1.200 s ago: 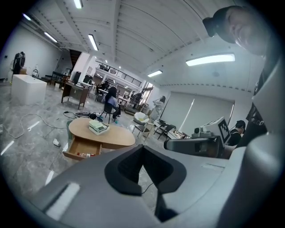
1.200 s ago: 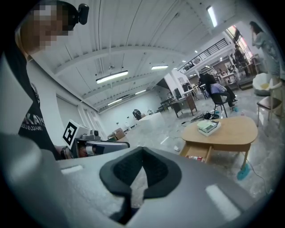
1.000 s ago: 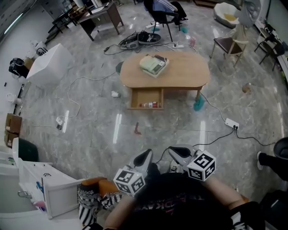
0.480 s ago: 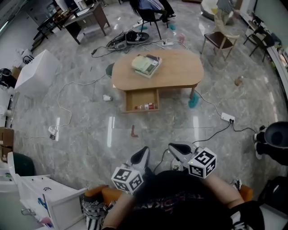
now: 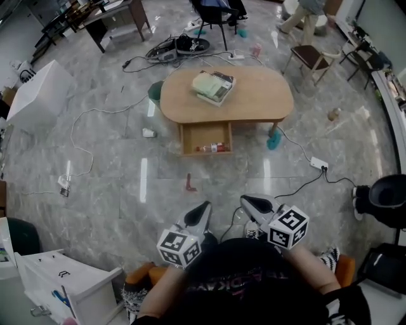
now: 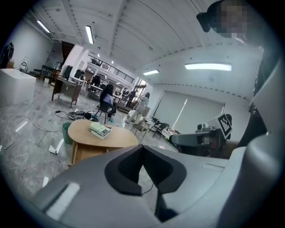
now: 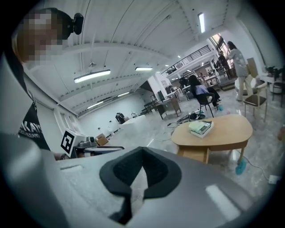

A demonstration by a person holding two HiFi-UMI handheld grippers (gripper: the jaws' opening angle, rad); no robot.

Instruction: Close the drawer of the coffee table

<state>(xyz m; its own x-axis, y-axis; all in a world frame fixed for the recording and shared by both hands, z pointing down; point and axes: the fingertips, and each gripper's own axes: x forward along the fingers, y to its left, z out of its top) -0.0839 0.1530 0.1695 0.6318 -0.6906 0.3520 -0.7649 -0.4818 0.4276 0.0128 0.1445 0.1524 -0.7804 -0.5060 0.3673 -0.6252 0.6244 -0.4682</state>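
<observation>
- The drawer [image 5: 206, 138] of the table [image 5: 254, 105] stands open, but the things lying in it are too small to name.
- A small reddish thing [image 5: 189, 184] on the floor [image 5: 127, 190] is too small to identify.
- The dark shirt [image 5: 247, 289] covers the rear of the left gripper [image 5: 205, 206] and the right gripper [image 5: 244, 200]; the hands on them do not show.
- In the left gripper view, the gripper's own body hides the table's lower part.
- The white cabinet [image 5: 63, 285] is cut off at the lower-left edge.
- A person [image 5: 303, 14] is cut off by the top edge.
</observation>
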